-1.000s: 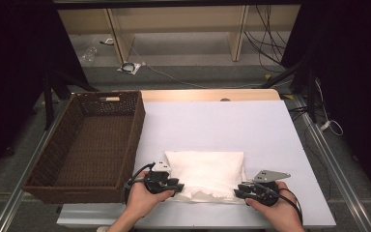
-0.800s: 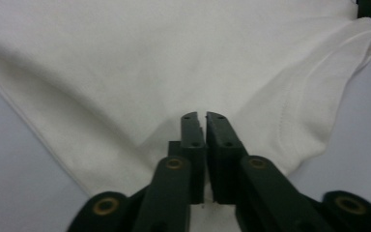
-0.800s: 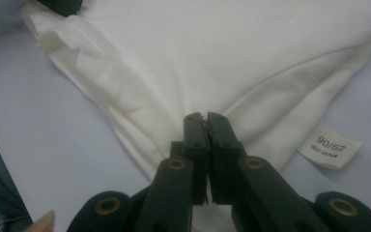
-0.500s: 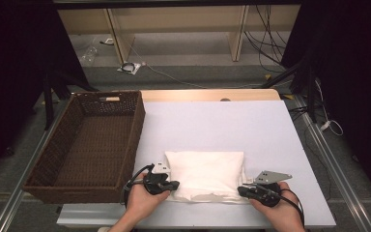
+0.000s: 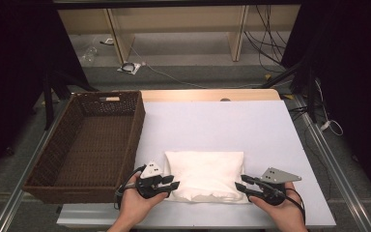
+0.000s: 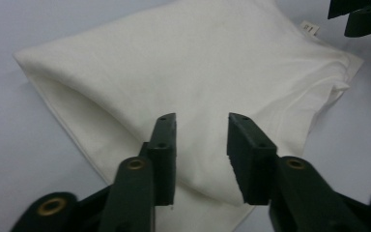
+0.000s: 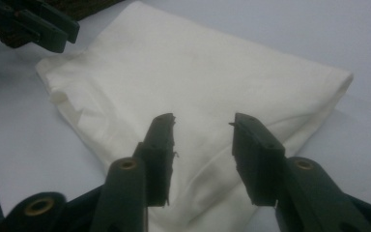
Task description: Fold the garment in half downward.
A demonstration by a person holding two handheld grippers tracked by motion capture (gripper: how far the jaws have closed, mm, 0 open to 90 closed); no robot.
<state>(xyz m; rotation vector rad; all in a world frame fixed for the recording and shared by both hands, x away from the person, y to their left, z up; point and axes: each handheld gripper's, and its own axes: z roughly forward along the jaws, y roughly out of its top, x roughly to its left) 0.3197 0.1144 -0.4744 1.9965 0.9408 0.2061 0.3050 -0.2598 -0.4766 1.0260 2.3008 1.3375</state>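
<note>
- Your left gripper [image 5: 173, 184] and right gripper [image 5: 242, 186], lower centre of frame, flank the folded white cloth [image 5: 205, 174]; jaws spread, gripping nothing.
- Wicker basket [image 5: 58, 145] stands at left on the white table [image 5: 232, 125].

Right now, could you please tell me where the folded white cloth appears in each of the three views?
High view: the folded white cloth lies at the near middle of the table, between the two claws.
Left gripper view: it spreads across the centre, past the open jaws.
Right gripper view: it runs diagonally across the middle.
Shared landmark: the left claw, seen top left in the right gripper view.
</note>
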